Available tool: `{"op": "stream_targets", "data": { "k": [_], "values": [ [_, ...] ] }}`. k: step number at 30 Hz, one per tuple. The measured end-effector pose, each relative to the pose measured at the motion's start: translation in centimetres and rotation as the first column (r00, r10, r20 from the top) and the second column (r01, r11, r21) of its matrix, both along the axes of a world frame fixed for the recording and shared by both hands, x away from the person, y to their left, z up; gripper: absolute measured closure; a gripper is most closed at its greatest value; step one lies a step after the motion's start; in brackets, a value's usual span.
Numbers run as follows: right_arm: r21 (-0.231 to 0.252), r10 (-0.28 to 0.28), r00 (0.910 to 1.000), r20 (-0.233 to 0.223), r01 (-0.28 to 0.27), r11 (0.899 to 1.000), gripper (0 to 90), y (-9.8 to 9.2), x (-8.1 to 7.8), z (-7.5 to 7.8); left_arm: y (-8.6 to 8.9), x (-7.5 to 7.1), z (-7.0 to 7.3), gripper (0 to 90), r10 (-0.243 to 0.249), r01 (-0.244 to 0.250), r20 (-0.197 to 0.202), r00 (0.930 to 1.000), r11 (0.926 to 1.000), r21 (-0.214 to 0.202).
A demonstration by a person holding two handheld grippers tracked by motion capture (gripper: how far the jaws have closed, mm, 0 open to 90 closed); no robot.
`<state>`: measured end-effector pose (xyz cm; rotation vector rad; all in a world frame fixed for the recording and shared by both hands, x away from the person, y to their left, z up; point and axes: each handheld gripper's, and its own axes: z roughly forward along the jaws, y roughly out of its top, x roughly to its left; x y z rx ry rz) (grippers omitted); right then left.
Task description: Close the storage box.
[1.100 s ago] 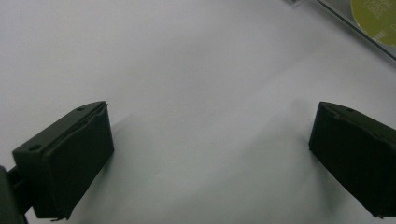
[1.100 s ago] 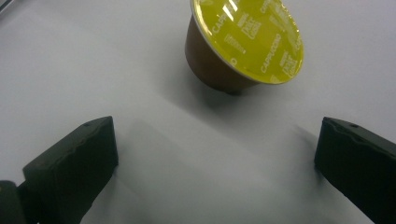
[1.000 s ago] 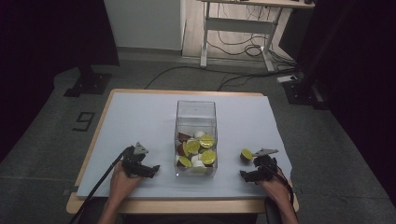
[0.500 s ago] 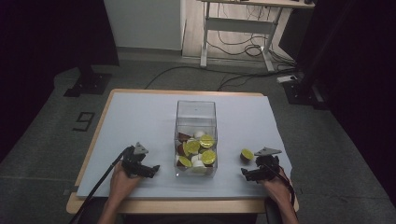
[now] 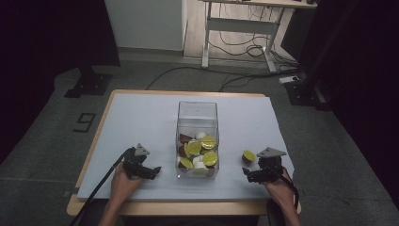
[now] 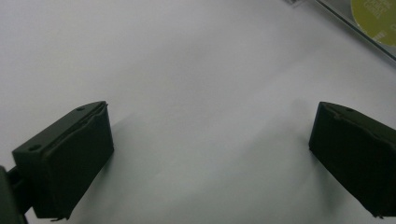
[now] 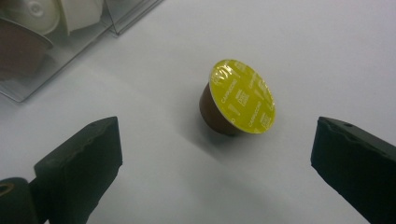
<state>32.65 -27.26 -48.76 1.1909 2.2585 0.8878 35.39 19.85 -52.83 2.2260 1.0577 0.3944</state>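
Note:
A clear plastic box [image 5: 197,139] stands mid-table, holding several coffee capsules with yellow lids plus white and brown ones. One loose brown capsule with a yellow foil lid [image 5: 248,156] [image 7: 237,99] lies on its side right of the box. My right gripper [image 5: 248,175] [image 7: 219,163] is open just short of it, the capsule lying ahead between the jaws, untouched. My left gripper [image 5: 153,172] [image 6: 210,154] rests open on the white table cover left of the box, with bare cover between its jaws.
The white cover [image 5: 141,122] spans a wooden table [image 5: 89,155]. The box corner [image 7: 56,42] with white and brown capsules lies close to the right gripper's left jaw. A box edge and yellow lid [image 6: 373,18] sit ahead of the left gripper. Dark floor surrounds the table.
The right gripper has shifted slightly toward the loose capsule. The left gripper and the box have stayed put.

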Motion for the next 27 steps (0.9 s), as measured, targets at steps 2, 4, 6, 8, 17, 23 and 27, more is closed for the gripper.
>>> {"op": "stream_targets", "data": {
  "k": [2,4,6,8,17,23,27],
  "values": [
    [-0.006,0.008,1.0000,-0.002,-0.008,1.000,3.3,0.1,-0.1,0.3,0.0,0.0,0.0,0.0,0.000,0.000,0.000,1.0000,1.0000,0.000],
    [-0.012,0.010,0.9999,0.002,-0.010,1.000,3.3,0.3,-0.3,0.5,0.0,0.0,0.0,0.0,0.000,0.000,0.000,1.0000,1.0000,0.000],
    [-0.011,0.028,0.9996,-0.008,-0.028,1.000,3.3,0.5,-0.5,0.7,0.0,0.0,0.0,0.0,0.000,0.000,0.000,1.0000,1.0000,0.000],
    [-0.007,0.040,0.9991,-0.008,-0.040,0.999,3.2,0.7,-0.7,0.9,0.0,0.0,0.0,0.0,0.000,0.000,0.000,1.0000,1.0000,0.000],
    [0.085,0.116,0.9933,0.005,-0.116,0.990,3.4,2.0,-1.2,1.8,0.0,0.0,0.0,0.0,0.000,0.000,0.000,1.0000,1.0000,-0.001],
    [0.117,0.149,0.9887,0.017,-0.150,0.982,9.3,2.8,-1.1,1.9,0.0,0.0,0.0,0.0,0.001,-0.001,0.000,1.0000,1.0000,-0.001],
    [0.131,0.183,0.9829,0.022,-0.184,0.974,13.5,3.6,-1.2,2.0,0.0,0.0,0.0,0.0,0.000,0.000,-0.001,1.0000,1.0000,0.000]
  ]
}}
